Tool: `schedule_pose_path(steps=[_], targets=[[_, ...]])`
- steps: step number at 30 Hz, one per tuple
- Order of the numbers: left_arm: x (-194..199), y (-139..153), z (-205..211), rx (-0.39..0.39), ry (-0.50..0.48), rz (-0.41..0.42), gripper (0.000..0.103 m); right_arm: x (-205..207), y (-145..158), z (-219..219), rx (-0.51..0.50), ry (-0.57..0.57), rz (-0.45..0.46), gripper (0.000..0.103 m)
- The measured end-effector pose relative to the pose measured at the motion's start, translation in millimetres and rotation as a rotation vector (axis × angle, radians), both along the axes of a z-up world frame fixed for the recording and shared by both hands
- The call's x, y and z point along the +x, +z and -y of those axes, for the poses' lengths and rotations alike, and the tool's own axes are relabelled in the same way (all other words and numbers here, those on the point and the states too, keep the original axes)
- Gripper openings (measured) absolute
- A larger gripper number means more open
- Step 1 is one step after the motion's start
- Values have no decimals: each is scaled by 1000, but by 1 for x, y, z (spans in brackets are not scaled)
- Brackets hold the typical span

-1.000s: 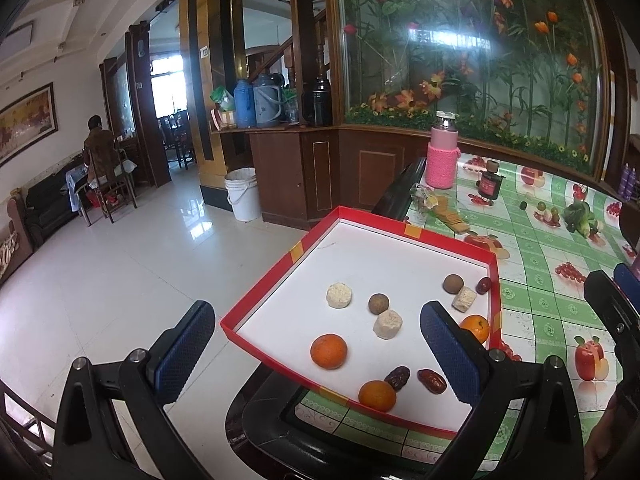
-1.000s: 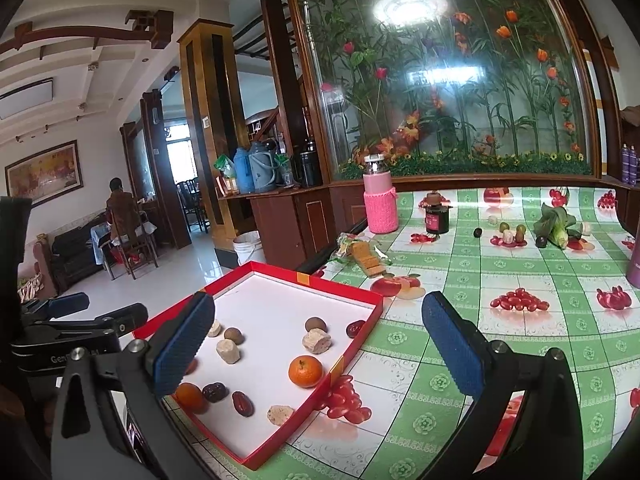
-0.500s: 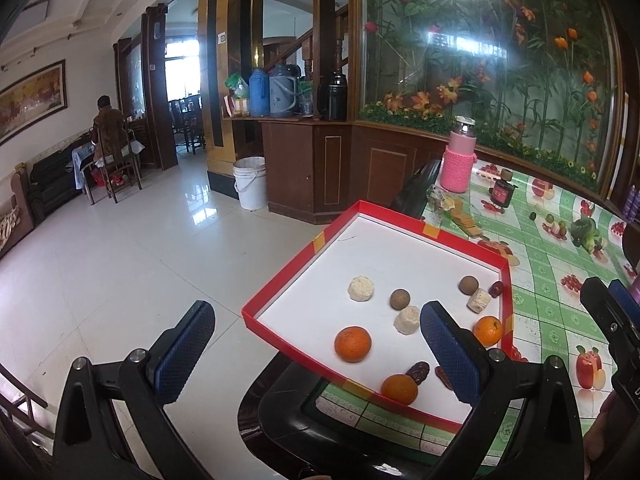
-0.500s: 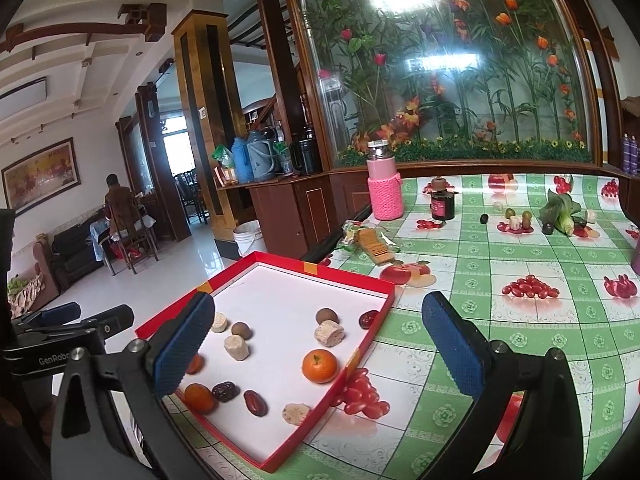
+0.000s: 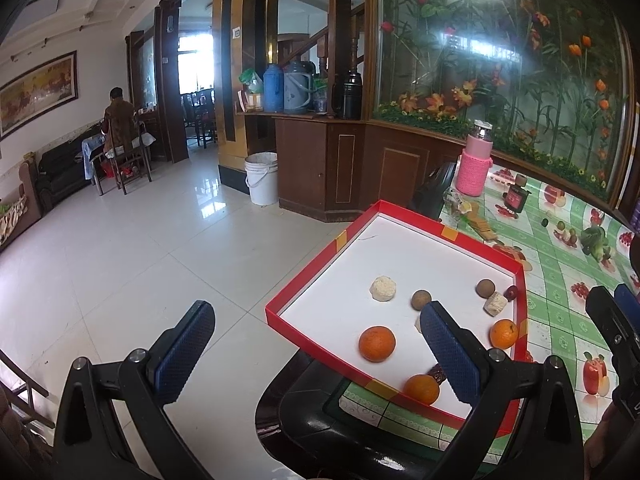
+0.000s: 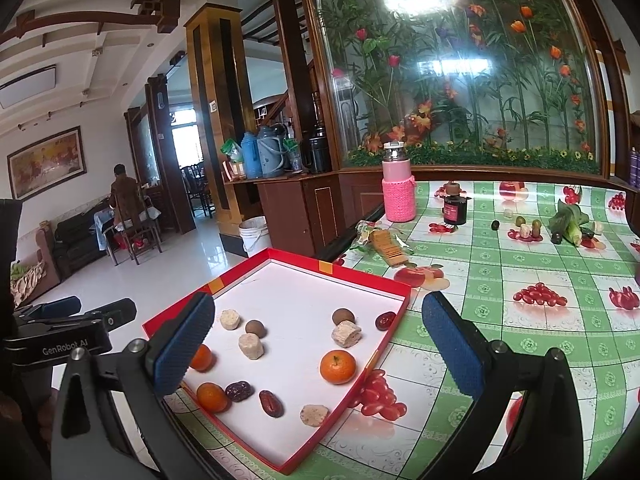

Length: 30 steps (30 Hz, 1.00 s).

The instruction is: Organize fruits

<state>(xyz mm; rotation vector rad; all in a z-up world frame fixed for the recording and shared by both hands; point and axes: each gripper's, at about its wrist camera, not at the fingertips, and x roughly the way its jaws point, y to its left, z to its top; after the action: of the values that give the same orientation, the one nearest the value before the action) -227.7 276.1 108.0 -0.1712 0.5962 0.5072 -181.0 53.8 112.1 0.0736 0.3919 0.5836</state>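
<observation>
A red-rimmed tray [image 6: 396, 324] [image 5: 308, 280] with a white floor lies at the table's corner. On it are three oranges, one of them [image 6: 337, 366] near the right rim and another [image 5: 376, 343] near the left. Brown longans [image 6: 343, 315], red dates [image 6: 271, 403] and pale cake-like pieces [image 6: 251, 346] lie scattered among them. My right gripper [image 6: 316, 348] hovers open above the tray's near side, holding nothing. My left gripper [image 5: 316, 354] is open too, its right finger over the tray and its left finger over the floor beyond the table edge.
A pink-sleeved flask [image 6: 398, 192], a dark jar [image 6: 455, 208], a snack packet [image 6: 384, 242] and small vegetables [image 6: 570, 224] stand on the green fruit-print tablecloth [image 6: 520, 320]. A white bucket [image 5: 262, 178] and a wooden cabinet [image 5: 320, 168] are beyond. A person [image 5: 118, 124] sits far left.
The left wrist view has swung leftwards, so the tray sits further right in it. In the right wrist view the tray has come slightly nearer. Both grippers stay open.
</observation>
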Motion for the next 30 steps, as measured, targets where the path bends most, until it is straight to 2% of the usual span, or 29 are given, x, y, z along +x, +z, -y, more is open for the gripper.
schedule_pose_path(steps=[13,30], targets=[[1,-3,5,7,-6,-15,103,2,-6,1,20,-11,-17,103],[3,-8,3,32,33,-58,103,1,-7,5,19,-9,-19,103]])
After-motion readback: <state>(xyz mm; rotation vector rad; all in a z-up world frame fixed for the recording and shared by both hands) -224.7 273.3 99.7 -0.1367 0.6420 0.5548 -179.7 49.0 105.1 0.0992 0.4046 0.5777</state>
